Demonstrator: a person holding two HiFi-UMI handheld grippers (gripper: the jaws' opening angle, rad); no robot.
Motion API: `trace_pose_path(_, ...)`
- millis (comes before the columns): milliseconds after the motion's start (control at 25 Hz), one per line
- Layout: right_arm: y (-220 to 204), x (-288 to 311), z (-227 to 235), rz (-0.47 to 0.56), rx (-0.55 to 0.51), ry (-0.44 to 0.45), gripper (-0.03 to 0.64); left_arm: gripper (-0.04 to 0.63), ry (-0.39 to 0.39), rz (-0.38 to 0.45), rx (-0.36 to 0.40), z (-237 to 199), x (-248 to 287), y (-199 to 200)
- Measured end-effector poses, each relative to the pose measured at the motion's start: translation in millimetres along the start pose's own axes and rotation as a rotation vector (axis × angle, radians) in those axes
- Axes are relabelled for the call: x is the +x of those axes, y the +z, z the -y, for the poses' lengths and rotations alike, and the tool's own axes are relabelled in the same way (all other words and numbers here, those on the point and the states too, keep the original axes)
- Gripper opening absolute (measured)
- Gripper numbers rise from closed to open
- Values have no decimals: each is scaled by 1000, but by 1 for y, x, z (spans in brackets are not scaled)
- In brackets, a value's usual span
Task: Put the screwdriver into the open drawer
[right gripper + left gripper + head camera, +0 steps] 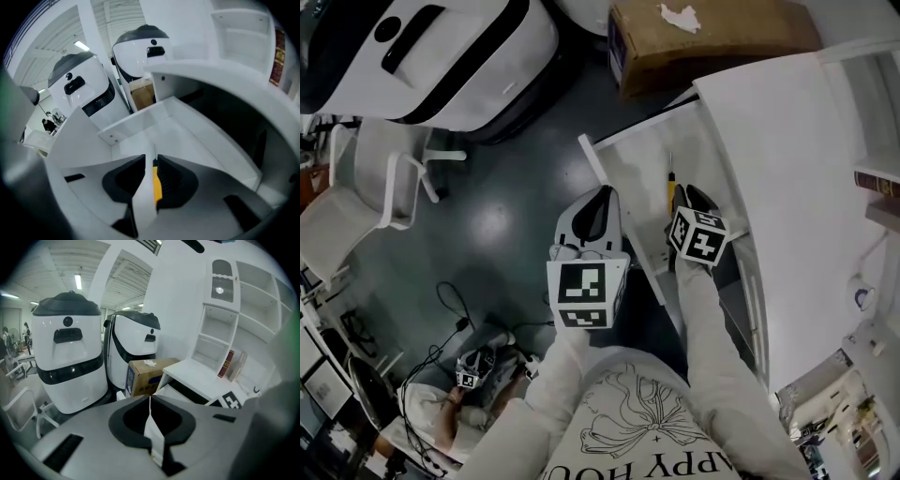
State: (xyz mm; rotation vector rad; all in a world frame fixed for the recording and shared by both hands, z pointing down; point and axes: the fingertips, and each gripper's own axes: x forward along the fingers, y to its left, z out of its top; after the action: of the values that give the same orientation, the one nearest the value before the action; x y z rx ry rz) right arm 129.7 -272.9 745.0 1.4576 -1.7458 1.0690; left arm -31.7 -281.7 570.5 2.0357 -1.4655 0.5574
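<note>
Two grippers differ: left gripper (150, 398) closed on nothing, right gripper (151, 159) parted above the probably light, stiff screwdriver (157, 182) lying inside the drawer (136, 118), best grasped by its yellow handle (671, 193).

The right tool (692, 197) partly hides the screwdriver (671, 191) handle.

The head view is dim and flat, its dark floor (497, 197) swallowing detail, while the white drawer (628, 164) and the white surface (787, 169) beside it show pale, without glare or hard shadows. Both gripper views are brighter, lit from above by ceiling strip lights (77, 281), and they bend strongly toward black, vignetted corners. Their nearest foreground is soft and out of focus, with a greenish smear at one edge of each.
</note>
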Motion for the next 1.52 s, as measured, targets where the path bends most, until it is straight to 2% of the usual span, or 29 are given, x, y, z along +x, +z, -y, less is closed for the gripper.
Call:
trace_pose_path(80,13,-29,-2,56,10,-27,33,9,5,17,-1,4,-13,8)
trace_pose_path(240,46,-86,-13,178,27,-24,28,9,8,66,-1,13,-36,30)
trace_pose_path(480,110,-168,-29,419,-34,-16,25,9,18,191,31,28,-67,73)
trace_pose_path(680,139,-229,-39,545,-66,1,20,9,32,270,51,38,-102,101)
trace_pose_path(1080,177,-321,-56,729,-121,28,20,9,44,439,96,65,-165,160)
trace_pose_path(1520,196,-382,-76,866,-169,72,15,9,68,548,115,77,-209,187)
